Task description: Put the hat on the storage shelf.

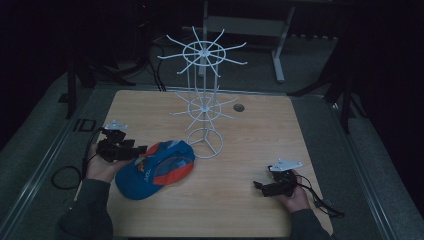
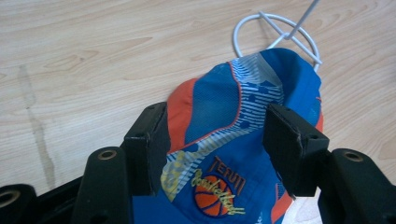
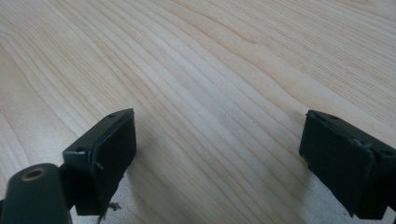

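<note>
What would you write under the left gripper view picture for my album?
The left tool straddles a blue-and-orange basketball cap lying beside the white rack's ring base.

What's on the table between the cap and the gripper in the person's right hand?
Nothing: in the high view, only bare wooden table separates the blue-and-orange cap from the right gripper, whose open jaws hold nothing.

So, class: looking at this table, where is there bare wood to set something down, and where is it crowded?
Bare wood lies between the cap and the right gripper, along the table's right side beyond that gripper, and at the far left corner behind the left gripper. It is crowded at the near left, where the cap meets the wire rack's ring base.
</note>
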A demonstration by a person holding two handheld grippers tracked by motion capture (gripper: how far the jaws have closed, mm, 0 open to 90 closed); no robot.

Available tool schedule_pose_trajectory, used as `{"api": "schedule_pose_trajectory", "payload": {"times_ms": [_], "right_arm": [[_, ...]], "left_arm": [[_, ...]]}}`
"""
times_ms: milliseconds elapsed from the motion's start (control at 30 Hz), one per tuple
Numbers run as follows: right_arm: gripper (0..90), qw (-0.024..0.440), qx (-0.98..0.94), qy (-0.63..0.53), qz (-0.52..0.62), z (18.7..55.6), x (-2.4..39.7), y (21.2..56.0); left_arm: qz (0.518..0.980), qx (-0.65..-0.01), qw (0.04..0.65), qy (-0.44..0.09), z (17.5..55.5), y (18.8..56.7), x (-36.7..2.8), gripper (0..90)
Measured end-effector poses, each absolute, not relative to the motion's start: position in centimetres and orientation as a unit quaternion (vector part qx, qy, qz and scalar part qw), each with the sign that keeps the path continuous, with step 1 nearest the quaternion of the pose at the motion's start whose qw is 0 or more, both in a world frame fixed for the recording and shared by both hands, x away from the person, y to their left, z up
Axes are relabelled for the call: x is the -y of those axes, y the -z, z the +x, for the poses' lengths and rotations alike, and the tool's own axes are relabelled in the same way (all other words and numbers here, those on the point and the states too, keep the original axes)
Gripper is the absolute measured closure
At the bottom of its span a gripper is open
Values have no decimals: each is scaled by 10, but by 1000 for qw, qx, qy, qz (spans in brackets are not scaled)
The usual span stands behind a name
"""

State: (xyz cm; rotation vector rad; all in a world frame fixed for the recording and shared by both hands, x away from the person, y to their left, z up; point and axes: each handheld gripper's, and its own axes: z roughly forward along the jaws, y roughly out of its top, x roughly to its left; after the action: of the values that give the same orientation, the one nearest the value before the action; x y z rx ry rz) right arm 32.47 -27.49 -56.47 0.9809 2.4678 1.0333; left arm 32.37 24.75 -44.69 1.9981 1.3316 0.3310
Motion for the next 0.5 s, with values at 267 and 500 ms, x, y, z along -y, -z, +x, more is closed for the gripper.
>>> {"api": "schedule_pose_trajectory", "payload": {"times_ms": [267, 500], "right_arm": [[107, 146, -857, -359, 340, 325, 275, 565], [107, 146, -857, -358, 340, 325, 275, 565]], "left_arm": [[777, -505, 358, -115, 326, 447, -239, 426], [787, -496, 352, -106, 329, 449, -231, 418]]}}
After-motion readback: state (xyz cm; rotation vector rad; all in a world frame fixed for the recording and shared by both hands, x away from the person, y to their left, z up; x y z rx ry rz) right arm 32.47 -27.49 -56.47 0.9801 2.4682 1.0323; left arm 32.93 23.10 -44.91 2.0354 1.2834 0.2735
